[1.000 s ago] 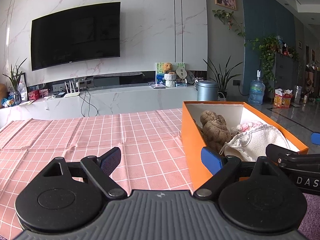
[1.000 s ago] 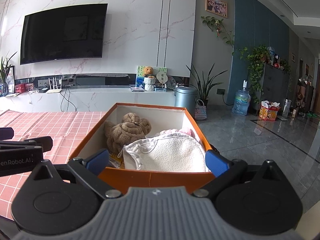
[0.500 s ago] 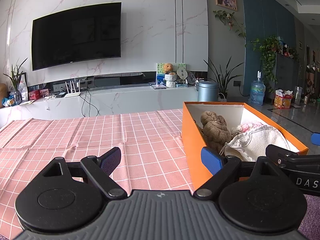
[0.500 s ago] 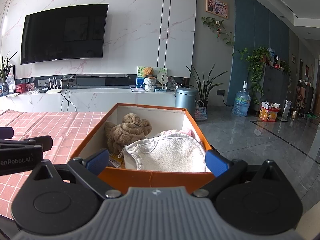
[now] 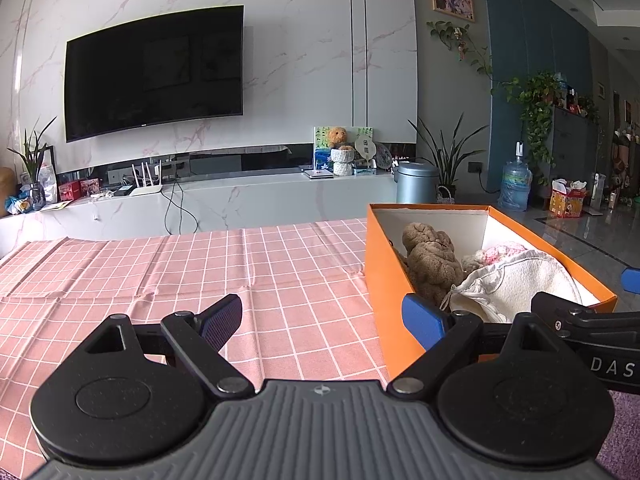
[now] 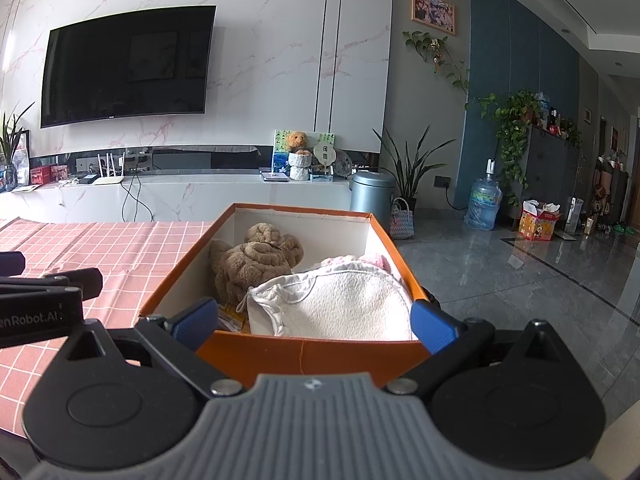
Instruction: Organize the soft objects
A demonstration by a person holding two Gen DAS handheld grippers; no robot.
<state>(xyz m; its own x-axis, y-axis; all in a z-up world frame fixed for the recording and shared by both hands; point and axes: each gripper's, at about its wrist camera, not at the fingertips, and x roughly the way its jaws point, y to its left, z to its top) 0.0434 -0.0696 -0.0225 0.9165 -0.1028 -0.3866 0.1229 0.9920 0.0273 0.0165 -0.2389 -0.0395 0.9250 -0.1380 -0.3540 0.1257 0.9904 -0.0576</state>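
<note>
An orange box [image 6: 320, 354] stands at the right end of the table, also in the left wrist view [image 5: 380, 280]. It holds a brown plush toy [image 6: 256, 260], a white towel-like cloth [image 6: 344, 304] and a pink soft item [image 6: 360, 259]. My right gripper [image 6: 316, 320] is open and empty, its fingers spread over the box's near end. My left gripper [image 5: 320, 318] is open and empty over the tablecloth, just left of the box.
A pink checked tablecloth [image 5: 160, 272] covers the table. Beyond it are a white TV bench [image 5: 240, 196], a wall TV [image 5: 156, 72], a grey bin [image 5: 416, 182], plants and a tiled floor [image 6: 520, 272] to the right of the table.
</note>
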